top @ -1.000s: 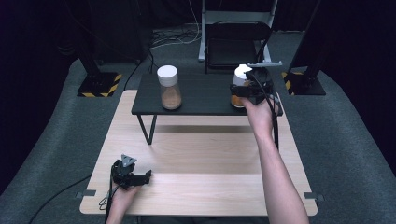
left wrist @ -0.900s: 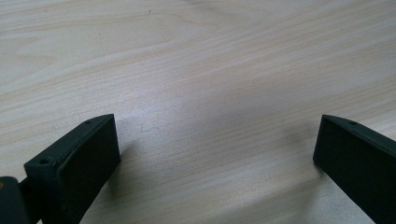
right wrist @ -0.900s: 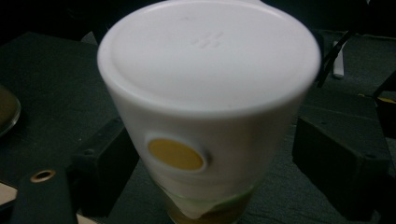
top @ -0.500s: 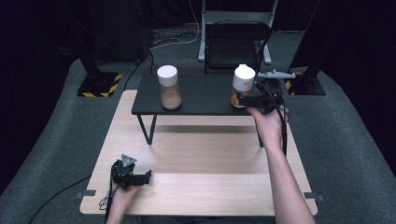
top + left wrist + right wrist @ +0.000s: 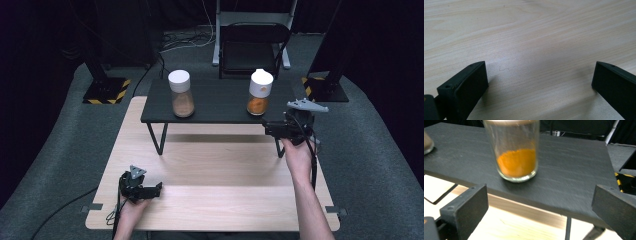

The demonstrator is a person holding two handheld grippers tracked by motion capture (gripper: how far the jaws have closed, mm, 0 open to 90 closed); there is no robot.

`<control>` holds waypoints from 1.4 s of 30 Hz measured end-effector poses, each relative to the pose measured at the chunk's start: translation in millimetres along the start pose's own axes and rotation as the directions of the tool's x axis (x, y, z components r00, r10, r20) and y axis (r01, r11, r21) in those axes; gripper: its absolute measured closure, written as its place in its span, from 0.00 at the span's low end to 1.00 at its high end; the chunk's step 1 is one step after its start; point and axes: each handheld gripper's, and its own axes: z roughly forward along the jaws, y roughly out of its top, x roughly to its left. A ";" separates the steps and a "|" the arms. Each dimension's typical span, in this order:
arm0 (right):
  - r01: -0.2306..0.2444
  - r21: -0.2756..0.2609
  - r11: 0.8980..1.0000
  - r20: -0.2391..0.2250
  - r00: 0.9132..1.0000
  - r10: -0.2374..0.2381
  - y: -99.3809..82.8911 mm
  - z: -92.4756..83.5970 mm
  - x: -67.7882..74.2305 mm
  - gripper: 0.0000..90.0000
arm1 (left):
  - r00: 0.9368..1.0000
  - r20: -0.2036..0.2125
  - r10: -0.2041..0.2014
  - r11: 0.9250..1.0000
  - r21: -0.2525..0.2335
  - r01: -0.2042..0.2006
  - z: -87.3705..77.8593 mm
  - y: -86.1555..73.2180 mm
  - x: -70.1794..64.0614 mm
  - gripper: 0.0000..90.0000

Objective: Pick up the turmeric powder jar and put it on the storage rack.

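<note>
- Now the right gripper (image 5: 272, 129) sits in front of the near right edge of the black shelf (image 5: 220, 107), and its jaws have just been opening; they stand wide apart with nothing between them.
- In the right gripper view, the jar of orange powder (image 5: 515, 152) stands upright on the black shelf, ahead of the jaws and apart from them, nearer the left jaw than the right.
- From the high view, that same jar (image 5: 260, 92) has a white cap and stands on the right half of the shelf, just beyond the right gripper.
- A second jar with brown powder (image 5: 180, 93), also white-capped and upright, stands on the left half of the shelf, well apart from the first.
- The shelf stands on thin dark legs on the far part of the wooden table (image 5: 215, 175).
- The person's right hand (image 5: 296, 152) holds the right gripper from behind, with the forearm coming up from the bottom edge.
- The left gripper (image 5: 159, 189) rests low over the near left part of the wooden table, held by the left hand (image 5: 131, 205).
- Its jaws are spread wide in the left gripper view, with bare wood grain (image 5: 536, 45) between them and nothing held.
</note>
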 end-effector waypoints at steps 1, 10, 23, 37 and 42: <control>0.001 -0.004 1.000 0.009 1.000 -0.001 -3.6 -0.9 0.4 0.00 | 1.000 0.000 0.001 1.000 0.000 -0.001 0.0 0.1 0.0 0.00; -0.008 0.005 1.000 0.051 0.999 0.008 -49.5 -4.4 -3.4 0.00 | 1.000 -0.001 -0.001 1.000 0.000 0.001 -0.1 -0.1 -0.3 0.00; -0.050 -0.031 0.998 0.042 0.998 0.052 -121.7 -12.1 -16.6 0.00 | 1.000 -0.001 -0.002 1.000 0.000 0.002 -0.1 -0.1 -0.3 0.00; -0.067 0.056 0.996 0.045 0.997 0.064 -173.0 -7.7 -31.3 0.00 | 1.000 0.000 -0.001 1.000 0.000 0.001 -0.1 0.0 -0.2 0.00; -0.073 0.091 0.993 0.052 0.996 0.069 -184.7 -4.3 -35.9 0.00 | 1.000 0.000 0.000 1.000 0.000 0.000 -0.1 0.0 -0.2 0.00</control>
